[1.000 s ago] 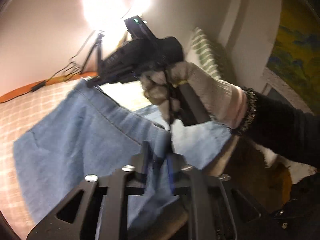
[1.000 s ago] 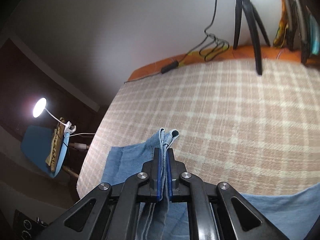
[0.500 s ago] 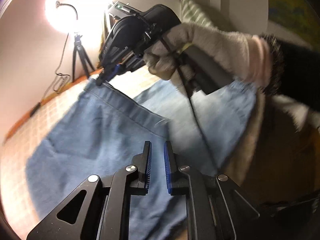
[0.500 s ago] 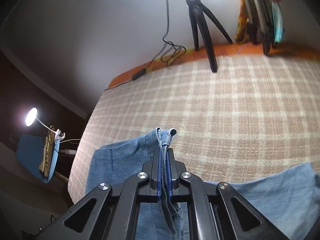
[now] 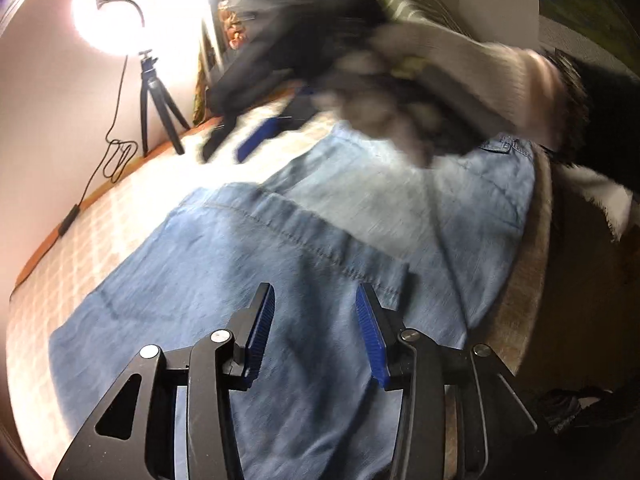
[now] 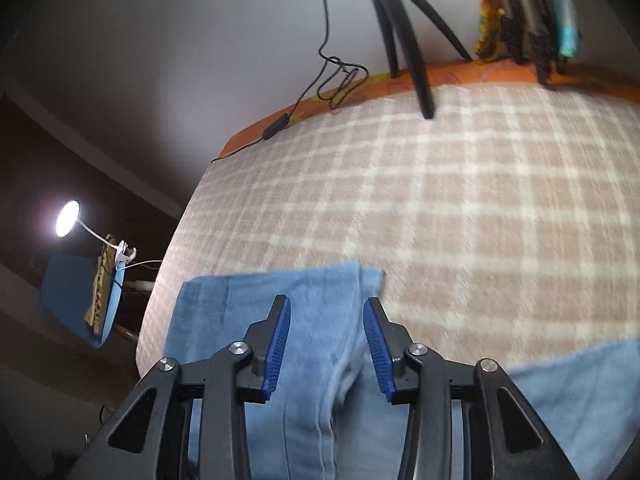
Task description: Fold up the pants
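Light blue denim pants (image 5: pixel 280 272) lie folded over on a beige checked blanket (image 6: pixel 440 200). My left gripper (image 5: pixel 314 316) is open and empty just above the denim, near a stitched hem edge. My right gripper (image 6: pixel 326 322) is open and empty over the folded leg end (image 6: pixel 312 280), which lies flat on the blanket. In the left wrist view the right gripper (image 5: pixel 256 136) shows blurred, open, above the far edge of the pants, held by a gloved hand (image 5: pixel 420 80).
A black tripod (image 6: pixel 404 32) with a ring light (image 5: pixel 120 4) stands at the blanket's far edge, with a cable (image 6: pixel 332 76) beside it. The bed's edge (image 5: pixel 532 280) is at the right. A lamp (image 6: pixel 68 220) and a blue chair (image 6: pixel 76 304) stand off the left side.
Both grippers have opened and let go of the denim. The fold held by the right gripper has dropped flat onto the blanket. The left gripper opened first, then wider.
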